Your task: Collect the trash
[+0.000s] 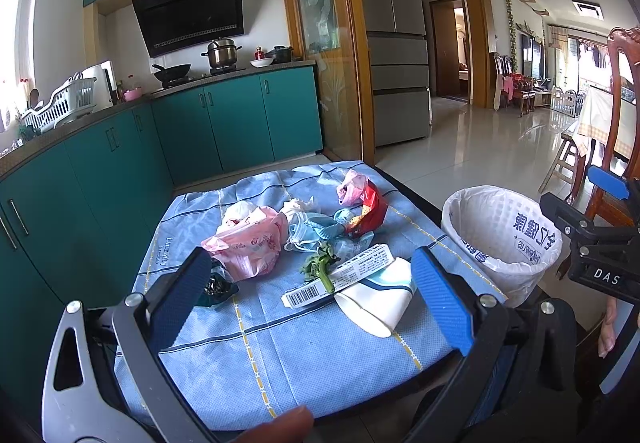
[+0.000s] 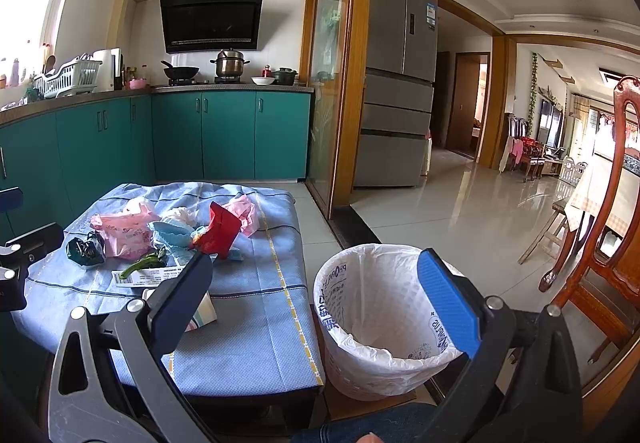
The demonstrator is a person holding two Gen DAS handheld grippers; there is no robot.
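Several pieces of trash lie in a loose heap on the blue cloth (image 1: pixel 280 355) ahead of the left gripper (image 1: pixel 316 295). Just beyond its fingertips, between them, a white barcoded box (image 1: pixel 340 277) rests on a flattened paper cup (image 1: pixel 376 303), with a green vegetable scrap (image 1: pixel 320 267) lying across the box. Touching the inner side of its left finger is a dark crumpled wrapper (image 1: pixel 218 285). Farther ahead sit a pink plastic bag (image 1: pixel 248 247), blue face masks (image 1: pixel 316 231), a red snack packet (image 1: pixel 370 211) and a smaller pink bag (image 1: pixel 350 187).

The left gripper stands wide and holds nothing. The right gripper (image 2: pixel 320 291) is also spread wide and empty; in its own view the trash lies ahead to its left.

The white-lined bin (image 2: pixel 384 323) stands on the floor just beside the table's edge, directly ahead of the right gripper, its rim showing between the 2 fingers. It looks empty inside.

Teal cabinets (image 1: pixel 240 115) run behind the table, and a wooden chair (image 2: pixel 608 243) stands off to the right gripper's right.
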